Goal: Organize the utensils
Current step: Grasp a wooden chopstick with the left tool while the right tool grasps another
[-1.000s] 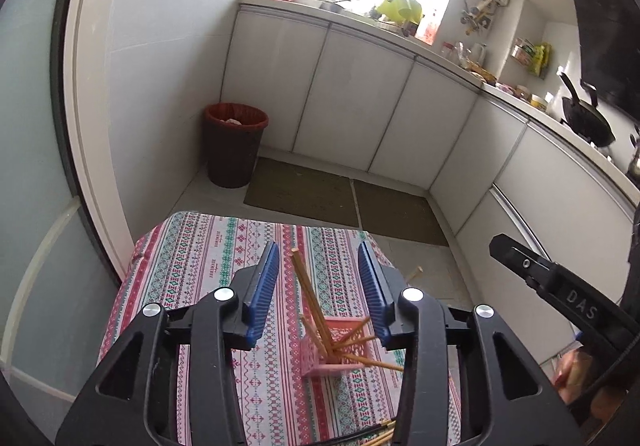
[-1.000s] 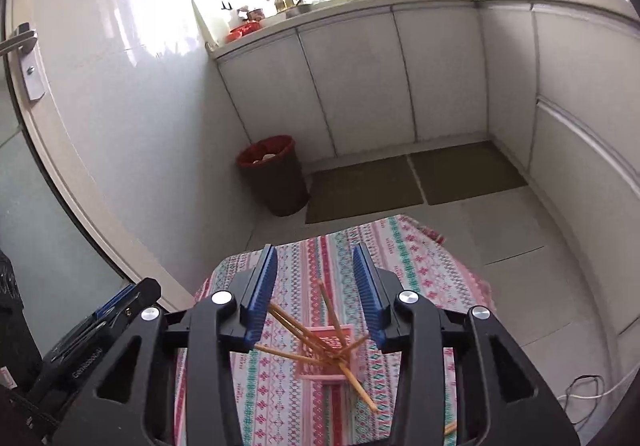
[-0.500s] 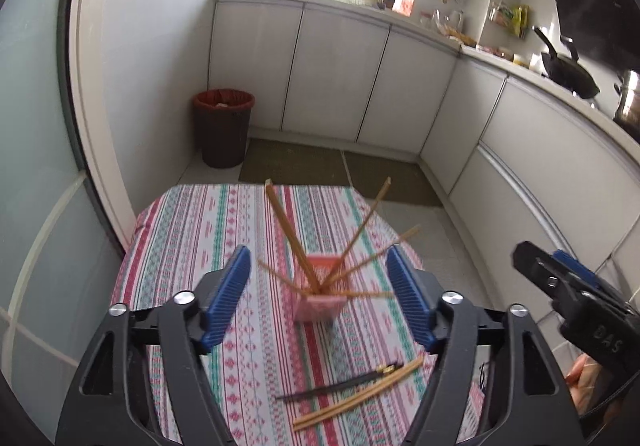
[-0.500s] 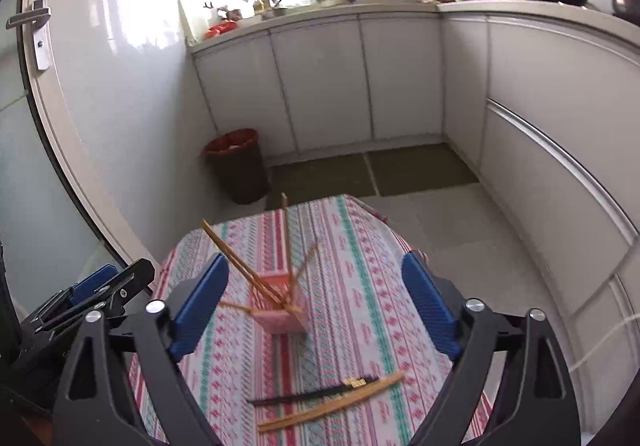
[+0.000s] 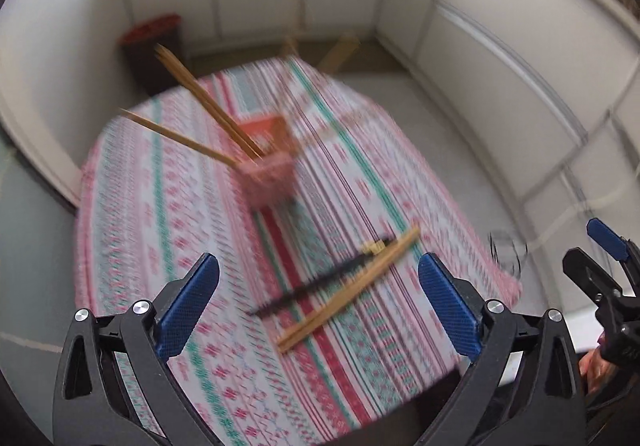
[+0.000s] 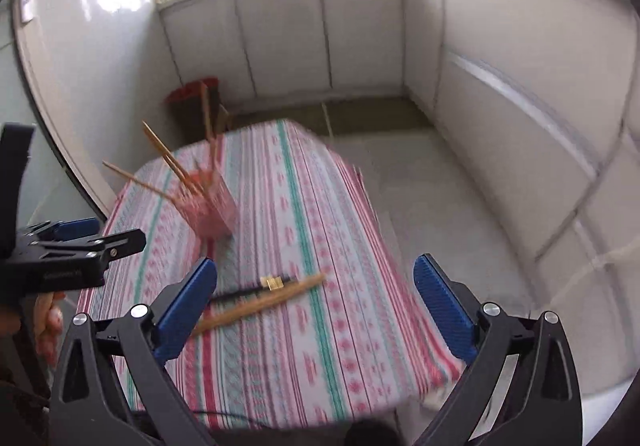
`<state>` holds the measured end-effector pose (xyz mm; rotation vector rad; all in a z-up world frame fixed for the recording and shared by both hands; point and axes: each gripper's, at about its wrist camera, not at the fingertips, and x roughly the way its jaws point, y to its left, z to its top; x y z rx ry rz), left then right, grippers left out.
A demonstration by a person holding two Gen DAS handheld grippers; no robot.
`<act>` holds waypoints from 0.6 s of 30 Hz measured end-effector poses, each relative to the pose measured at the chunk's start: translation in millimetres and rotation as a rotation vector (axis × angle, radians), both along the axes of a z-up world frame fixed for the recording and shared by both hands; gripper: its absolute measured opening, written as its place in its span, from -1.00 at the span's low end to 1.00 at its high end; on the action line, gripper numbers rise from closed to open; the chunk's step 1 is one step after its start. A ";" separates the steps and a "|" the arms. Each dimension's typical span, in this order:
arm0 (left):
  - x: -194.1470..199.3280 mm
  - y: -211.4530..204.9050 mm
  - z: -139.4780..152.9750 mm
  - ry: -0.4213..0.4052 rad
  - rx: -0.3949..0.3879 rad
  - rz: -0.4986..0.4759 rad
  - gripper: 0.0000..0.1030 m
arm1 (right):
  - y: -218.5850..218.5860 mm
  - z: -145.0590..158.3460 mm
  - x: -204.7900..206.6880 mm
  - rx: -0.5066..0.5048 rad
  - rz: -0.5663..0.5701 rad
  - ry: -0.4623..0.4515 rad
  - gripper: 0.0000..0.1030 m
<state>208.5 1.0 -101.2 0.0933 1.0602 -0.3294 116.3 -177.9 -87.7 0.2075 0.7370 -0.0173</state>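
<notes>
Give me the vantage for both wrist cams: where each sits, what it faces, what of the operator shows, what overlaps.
Left wrist: on the left gripper, angled down across the striped table at the loose chopsticks; its blue fingers are wide apart, with the right gripper at the right edge.
Right wrist: on the right gripper, same downward tilt, jaws wide; the left gripper and a hand show at left.
Shared: pink holder of chopsticks, loose chopsticks, table, white cabinets.

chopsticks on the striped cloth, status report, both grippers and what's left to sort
Left gripper open, empty. Right gripper open, empty. Wooden chopstick pair and black chopstick pair flat on striped tablecloth, outside pink square holder. Nothing in the way.
</notes>
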 end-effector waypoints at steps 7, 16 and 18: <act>-1.2 -78.2 -63.1 0.149 0.074 -0.251 0.85 | -79.4 -58.5 -20.9 0.316 -0.229 0.190 0.86; 9.1 -142.2 -116.9 0.115 0.077 -0.567 0.50 | -121.2 -86.1 -32.2 0.487 -0.384 0.269 0.86; 17.3 -139.1 -123.0 0.129 0.042 -0.567 0.50 | -125.4 -94.1 -31.7 0.551 -0.387 0.290 0.86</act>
